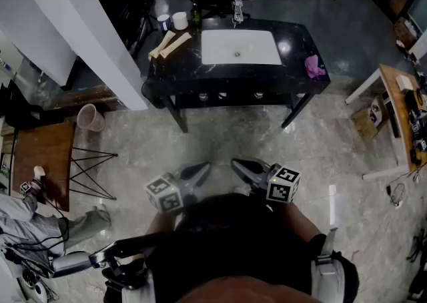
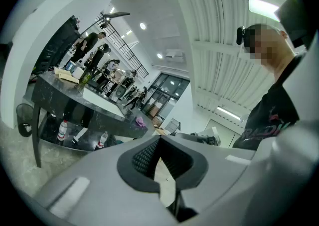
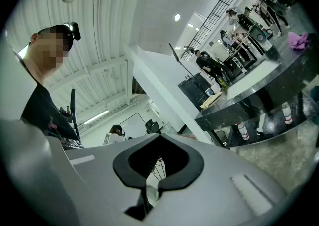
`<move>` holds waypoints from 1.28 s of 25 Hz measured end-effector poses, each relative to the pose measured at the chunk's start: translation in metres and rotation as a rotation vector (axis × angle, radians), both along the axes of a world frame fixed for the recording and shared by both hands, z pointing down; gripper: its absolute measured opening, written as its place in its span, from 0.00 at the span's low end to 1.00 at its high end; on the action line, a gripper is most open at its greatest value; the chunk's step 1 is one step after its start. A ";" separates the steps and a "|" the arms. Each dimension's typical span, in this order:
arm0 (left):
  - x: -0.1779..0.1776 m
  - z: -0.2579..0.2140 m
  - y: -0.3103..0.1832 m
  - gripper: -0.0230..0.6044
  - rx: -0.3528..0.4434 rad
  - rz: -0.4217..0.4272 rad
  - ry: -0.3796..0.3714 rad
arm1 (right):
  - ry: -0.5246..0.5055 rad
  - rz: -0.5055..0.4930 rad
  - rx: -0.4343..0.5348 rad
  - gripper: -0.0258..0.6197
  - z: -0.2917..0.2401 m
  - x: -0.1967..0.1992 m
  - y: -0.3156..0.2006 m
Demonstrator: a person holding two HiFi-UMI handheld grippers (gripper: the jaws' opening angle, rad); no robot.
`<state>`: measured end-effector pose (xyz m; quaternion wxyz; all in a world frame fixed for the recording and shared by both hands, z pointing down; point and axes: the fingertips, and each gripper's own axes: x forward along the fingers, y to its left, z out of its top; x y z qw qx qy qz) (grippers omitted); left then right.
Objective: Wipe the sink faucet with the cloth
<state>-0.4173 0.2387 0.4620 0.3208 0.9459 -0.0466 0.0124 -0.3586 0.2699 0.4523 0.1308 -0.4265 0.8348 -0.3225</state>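
A black vanity counter (image 1: pixel 227 76) with a white sink (image 1: pixel 240 48) stands across the floor from me, at the top of the head view. The chrome faucet (image 1: pixel 237 9) rises behind the basin. A purple cloth (image 1: pixel 313 66) lies crumpled on the counter's right end; it also shows as the purple cloth (image 2: pixel 141 120) in the left gripper view and the purple cloth (image 3: pixel 299 40) in the right gripper view. My left gripper (image 1: pixel 203 169) and right gripper (image 1: pixel 238 163) are held level close to my body, far from the counter. Both are shut with nothing between their jaws.
Two cups (image 1: pixel 180 20), a green bottle (image 1: pixel 195 16) and wooden pieces (image 1: pixel 171 44) sit on the counter's left end. A white pillar (image 1: pixel 87 21) and a wastebasket (image 1: pixel 90 118) stand at left. A wooden table (image 1: pixel 43 161) is at lower left, another table (image 1: pixel 399 111) at right.
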 end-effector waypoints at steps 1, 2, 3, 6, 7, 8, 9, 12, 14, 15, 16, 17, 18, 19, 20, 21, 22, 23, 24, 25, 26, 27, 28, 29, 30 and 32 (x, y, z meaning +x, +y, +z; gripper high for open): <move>-0.001 0.003 0.000 0.04 0.004 0.002 0.002 | 0.002 0.001 0.000 0.06 0.001 -0.001 0.000; -0.002 0.006 0.000 0.04 0.006 0.004 0.003 | 0.004 0.002 0.000 0.06 0.001 -0.002 0.001; -0.004 0.008 0.000 0.04 0.007 0.007 0.003 | 0.005 0.003 0.000 0.06 0.002 -0.003 0.002; -0.004 0.005 0.004 0.04 -0.003 0.017 0.003 | 0.005 0.009 0.005 0.06 0.006 -0.005 0.005; -0.004 0.002 0.005 0.04 -0.008 0.020 0.003 | 0.004 0.014 0.004 0.06 0.007 -0.006 0.005; -0.005 0.002 0.006 0.04 -0.013 0.025 0.004 | 0.002 0.021 0.002 0.06 0.007 -0.007 0.006; -0.007 0.002 0.006 0.04 -0.017 0.030 0.003 | 0.003 0.027 -0.002 0.06 0.006 -0.008 0.007; -0.011 0.014 0.006 0.04 -0.029 0.055 0.004 | 0.014 0.053 -0.013 0.06 0.007 -0.010 0.011; -0.011 0.014 0.005 0.04 -0.036 0.064 -0.005 | 0.013 0.081 -0.009 0.06 0.013 -0.008 0.011; -0.011 0.014 0.003 0.04 -0.039 0.065 -0.013 | 0.013 0.094 -0.005 0.06 0.016 -0.008 0.010; -0.011 0.014 0.003 0.04 -0.042 0.068 -0.019 | 0.012 0.107 -0.003 0.06 0.017 -0.008 0.009; -0.011 0.016 0.004 0.04 -0.049 0.077 -0.023 | 0.010 0.121 -0.006 0.06 0.016 -0.007 0.011; -0.009 0.018 0.008 0.04 -0.057 0.092 -0.027 | 0.005 0.138 -0.012 0.06 0.015 -0.004 0.016; -0.005 0.021 0.013 0.04 -0.066 0.111 -0.032 | -0.001 0.162 -0.019 0.06 0.016 0.000 0.021; -0.001 0.024 0.017 0.04 -0.073 0.132 -0.036 | -0.011 0.192 -0.025 0.06 0.016 0.006 0.028; 0.004 0.026 0.020 0.04 -0.077 0.151 -0.039 | -0.023 0.226 -0.028 0.06 0.018 0.013 0.033; 0.009 0.027 0.022 0.04 -0.078 0.169 -0.042 | -0.034 0.259 -0.031 0.06 0.020 0.021 0.038; 0.014 0.027 0.024 0.04 -0.077 0.184 -0.044 | -0.039 0.286 -0.032 0.06 0.021 0.028 0.043; 0.021 0.027 0.027 0.04 -0.077 0.200 -0.045 | -0.040 0.308 -0.031 0.06 0.021 0.035 0.047; 0.029 0.028 0.030 0.04 -0.078 0.217 -0.047 | -0.037 0.327 -0.029 0.06 0.020 0.043 0.051; 0.039 0.028 0.034 0.04 -0.078 0.235 -0.049 | -0.035 0.344 -0.025 0.08 0.019 0.053 0.056; 0.051 0.028 0.039 0.04 -0.076 0.255 -0.050 | -0.035 0.362 -0.021 0.10 0.019 0.064 0.061; 0.064 0.028 0.044 0.04 -0.069 0.275 -0.050 | -0.039 0.381 -0.018 0.10 0.019 0.077 0.067; 0.077 0.030 0.049 0.04 -0.057 0.292 -0.052 | -0.045 0.400 -0.016 0.10 0.019 0.091 0.073; 0.091 0.030 0.053 0.04 -0.044 0.302 -0.056 | -0.054 0.418 -0.014 0.10 0.020 0.108 0.080; 0.122 0.029 0.061 0.04 -0.033 0.305 -0.065 | -0.072 0.450 -0.011 0.10 0.023 0.144 0.094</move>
